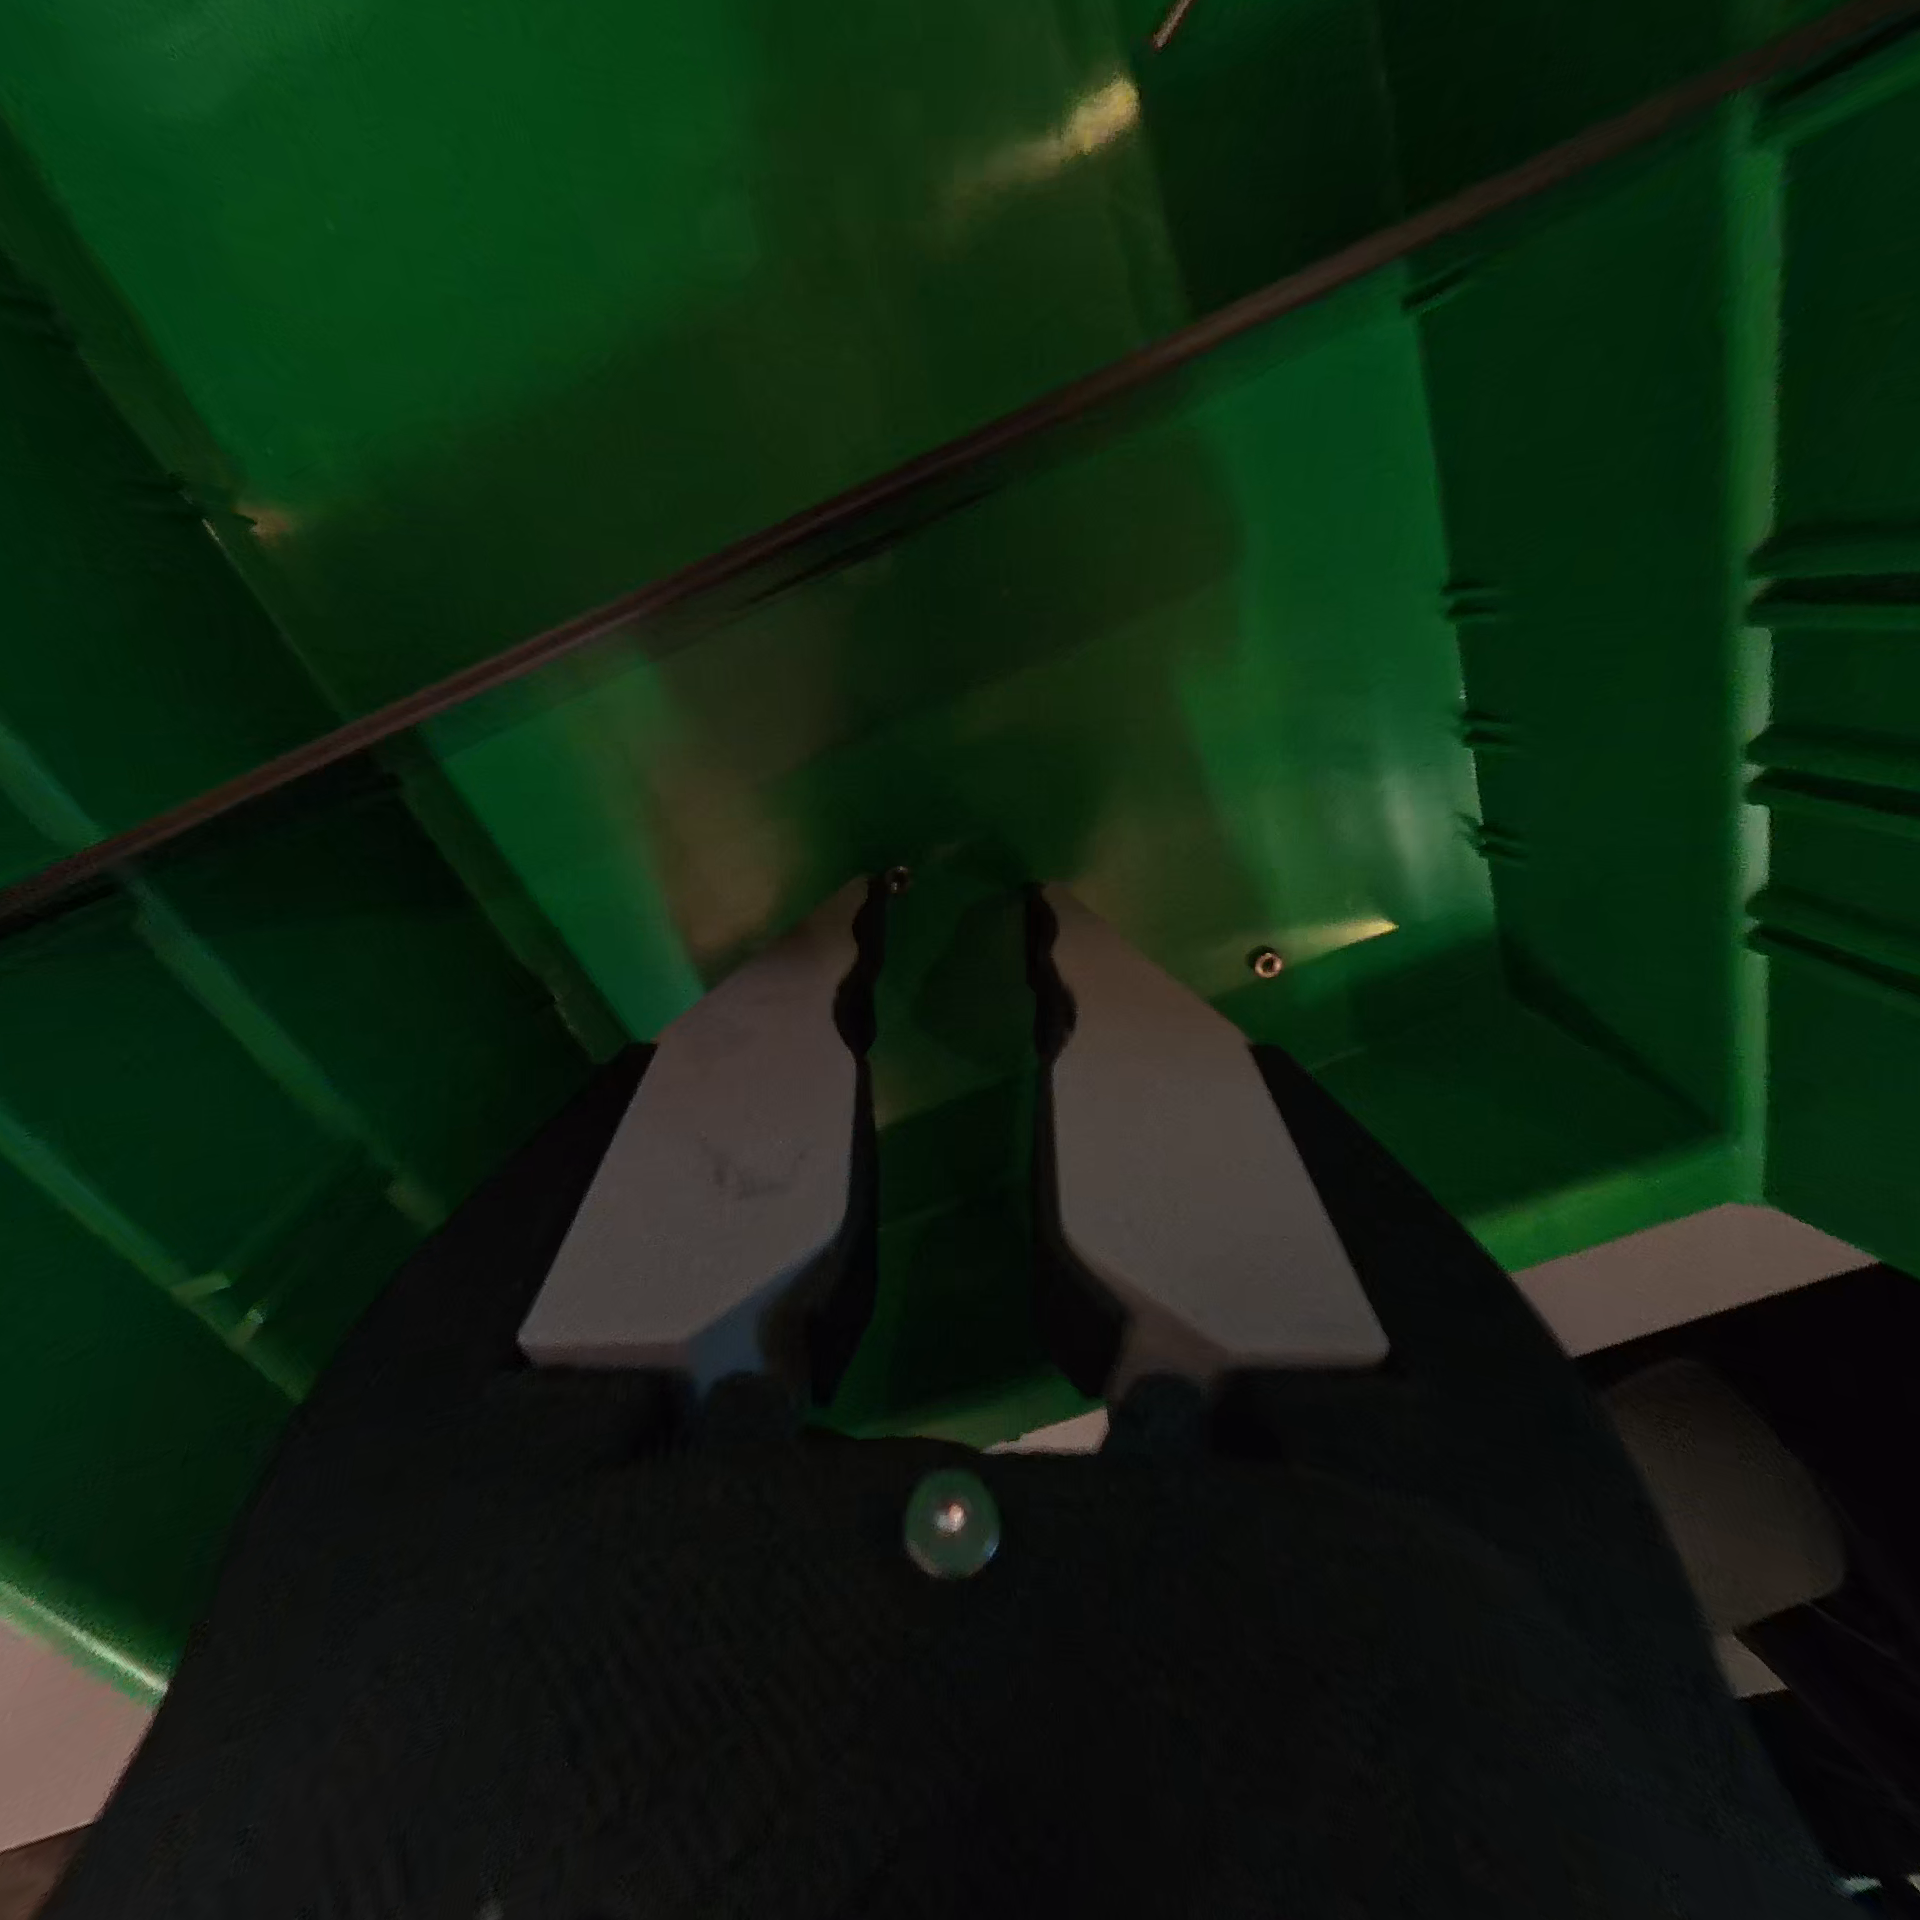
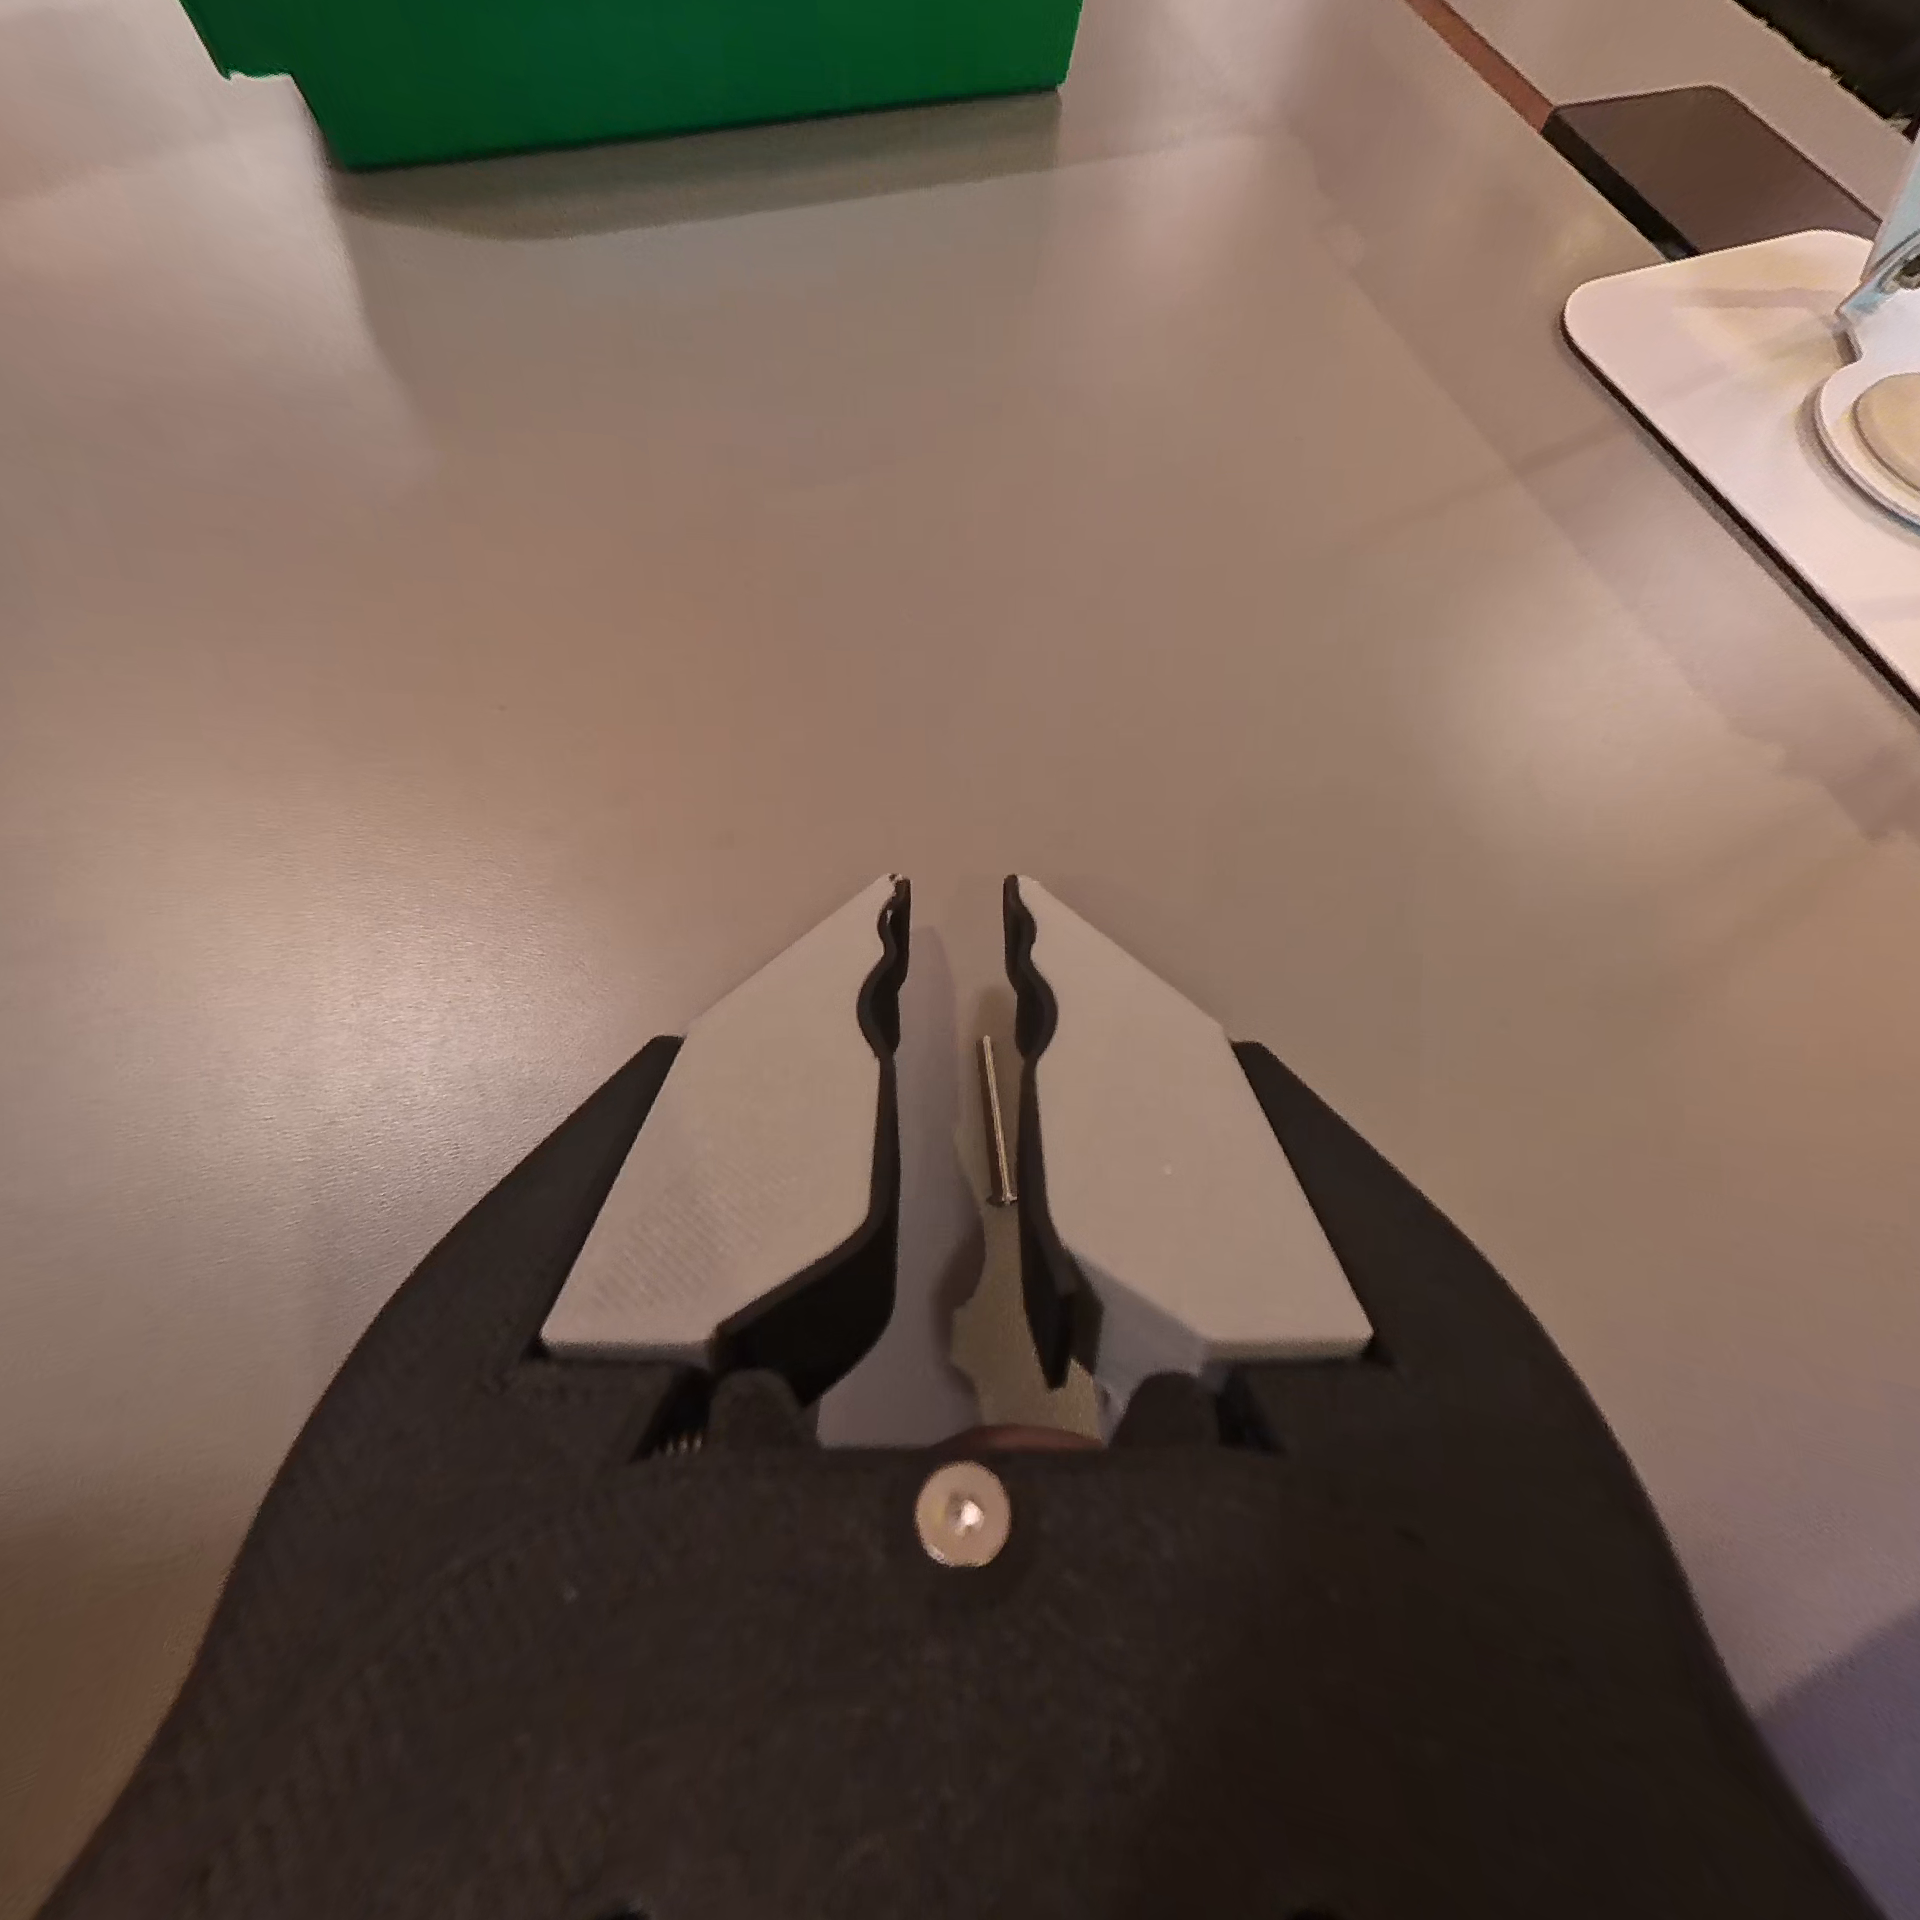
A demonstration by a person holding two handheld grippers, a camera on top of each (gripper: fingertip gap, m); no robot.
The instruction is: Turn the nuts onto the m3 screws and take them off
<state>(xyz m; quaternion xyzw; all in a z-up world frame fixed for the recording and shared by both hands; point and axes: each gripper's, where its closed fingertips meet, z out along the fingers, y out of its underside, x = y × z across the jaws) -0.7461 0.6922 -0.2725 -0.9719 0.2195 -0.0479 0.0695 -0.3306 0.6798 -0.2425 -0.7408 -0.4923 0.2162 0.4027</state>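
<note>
A tiny round metal nut (image 1: 898, 879) lies on the floor of a big green plastic bin (image 1: 1558, 675), touching or just beside the tip of the left finger of the left gripper (image 1: 954, 894). A second small nut (image 1: 1263, 963) sits off to the right, near the bin's corner. The left gripper is partly open and holds nothing. The nut is at one fingertip, not in the gap.

The long thin silver screw (image 2: 995, 1122) lies flat on the smooth grey table (image 2: 623, 623). It shows in the gap of the right gripper (image 2: 956, 894), close to the right finger, with its head toward the camera. This gripper is also partly open and holds nothing.

I think the step now is picking up a nut. To do it well, slide the left gripper a little to the left so the nut sits in the middle of the gap. Then close slowly on its sides. The nut is small and may skid or flip away on the slick plastic, so go gently.

A white tray (image 2: 1704, 395) sits at the far right of the table. No words or brand marks can be read anywhere.
</note>
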